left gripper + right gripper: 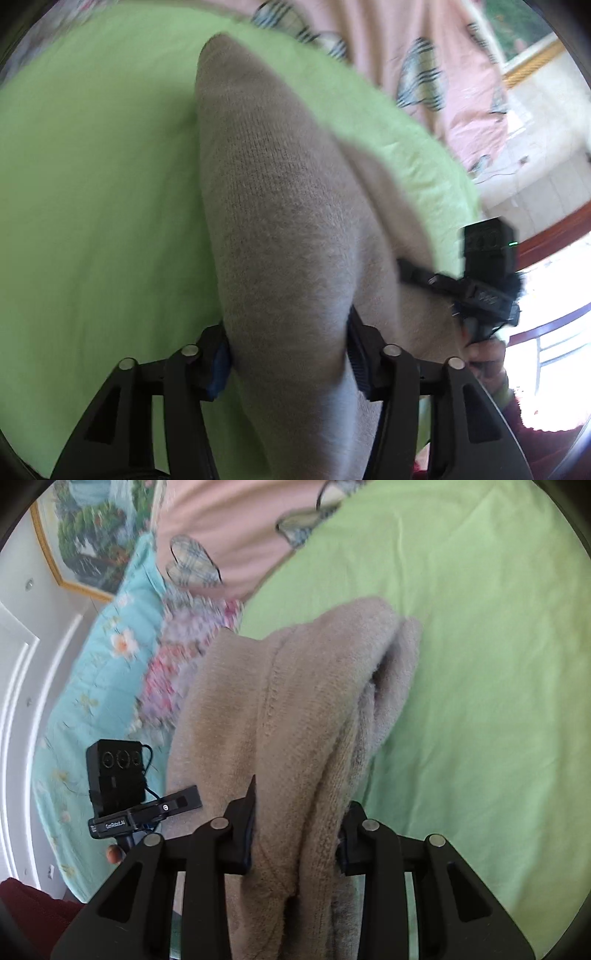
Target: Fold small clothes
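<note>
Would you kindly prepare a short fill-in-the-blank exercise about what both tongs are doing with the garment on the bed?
1. The left tongs are shut on a beige knitted ____.
2. The beige knitted garment hangs above a light ____ sheet.
3. The right tongs are ____ on the same garment.
4. Beyond the sheet lies a pink cloth printed with striped ____.

Missing words: garment; green; shut; hearts

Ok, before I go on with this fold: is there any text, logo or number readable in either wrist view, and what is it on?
"GenRobot.AI": white print on the black body of the left gripper, seen in the right wrist view; small, so the spelling is my best reading.
Dark markings on the body of the right gripper, seen in the left wrist view: too blurred to read.
Beige knit garment, green sheet: no text visible.
</note>
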A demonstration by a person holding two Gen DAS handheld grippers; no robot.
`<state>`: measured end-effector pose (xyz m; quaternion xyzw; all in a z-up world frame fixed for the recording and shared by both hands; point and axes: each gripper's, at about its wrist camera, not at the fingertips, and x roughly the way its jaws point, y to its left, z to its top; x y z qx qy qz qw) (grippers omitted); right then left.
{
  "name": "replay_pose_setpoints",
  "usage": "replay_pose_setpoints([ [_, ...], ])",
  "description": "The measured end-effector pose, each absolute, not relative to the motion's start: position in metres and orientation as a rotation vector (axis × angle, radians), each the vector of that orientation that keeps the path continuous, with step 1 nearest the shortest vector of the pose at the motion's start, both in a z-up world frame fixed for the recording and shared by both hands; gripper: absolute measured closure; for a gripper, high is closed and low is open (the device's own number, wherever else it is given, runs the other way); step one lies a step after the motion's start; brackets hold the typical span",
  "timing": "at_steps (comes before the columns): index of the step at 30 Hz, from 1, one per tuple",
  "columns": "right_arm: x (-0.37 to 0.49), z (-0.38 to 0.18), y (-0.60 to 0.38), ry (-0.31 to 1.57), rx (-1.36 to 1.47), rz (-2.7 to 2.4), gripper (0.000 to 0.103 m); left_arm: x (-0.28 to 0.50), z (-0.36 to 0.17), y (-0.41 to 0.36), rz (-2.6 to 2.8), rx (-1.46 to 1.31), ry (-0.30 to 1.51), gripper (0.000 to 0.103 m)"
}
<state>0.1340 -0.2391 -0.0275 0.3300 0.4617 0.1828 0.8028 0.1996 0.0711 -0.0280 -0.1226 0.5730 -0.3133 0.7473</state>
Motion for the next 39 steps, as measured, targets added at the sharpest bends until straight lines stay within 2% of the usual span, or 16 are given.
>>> replay_pose_setpoints([
  [3,0.132,-0.031,-0.241,0.993,0.701,0.364,0.06,0.196,-0.033,0.085,-0.706,-0.382,1.24,0.045],
  [5,0.131,-0.025,-0.241,1.011,0.665,0.325,0.05,0.193,-0.026,0.089,-0.693,-0.375,1.212,0.044],
  [7,0.13,-0.013,-0.24,1.015,0.603,0.287,0.045,0.193,-0.018,0.093,-0.681,-0.368,1.186,0.044],
  [15,0.148,0.02,-0.256,0.916,0.55,0.186,0.045,0.225,-0.005,0.107,-0.633,-0.431,1.133,0.042],
  [16,0.157,0.017,-0.253,0.93,0.543,0.18,0.047,0.228,-0.007,0.105,-0.627,-0.431,1.139,0.042],
  [17,0.166,0.012,-0.249,0.95,0.534,0.178,0.058,0.23,-0.012,0.1,-0.619,-0.431,1.148,0.043],
  [18,0.175,0.005,-0.246,0.979,0.521,0.165,0.073,0.231,-0.016,0.099,-0.613,-0.431,1.153,0.045],
  [19,0.179,0.003,-0.241,0.988,0.511,0.151,0.08,0.229,-0.017,0.096,-0.614,-0.436,1.148,0.05],
  [22,0.164,0.025,-0.247,0.863,0.544,0.201,0.093,0.22,-0.011,0.092,-0.61,-0.389,1.116,0.05],
  [24,0.15,0.035,-0.258,0.812,0.551,0.187,0.093,0.227,-0.013,0.09,-0.625,-0.394,1.126,0.042],
  [29,0.152,0.002,-0.272,0.892,0.554,0.14,0.093,0.27,-0.017,0.077,-0.583,-0.352,1.13,0.04],
  [31,0.153,-0.007,-0.279,0.897,0.593,0.142,0.093,0.294,-0.02,0.072,-0.539,-0.334,1.125,0.052],
  [32,0.155,-0.009,-0.279,0.898,0.59,0.14,0.093,0.304,-0.021,0.069,-0.52,-0.327,1.123,0.075],
  [33,0.155,-0.009,-0.278,0.9,0.576,0.136,0.093,0.317,-0.023,0.066,-0.479,-0.302,1.122,0.087],
  [35,0.157,-0.009,-0.275,0.908,0.553,0.128,0.093,0.334,-0.027,0.063,-0.407,-0.256,1.12,0.091],
  [39,0.155,-0.003,-0.273,0.92,0.52,0.124,0.093,0.339,-0.02,0.064,-0.361,-0.233,1.117,0.093],
])
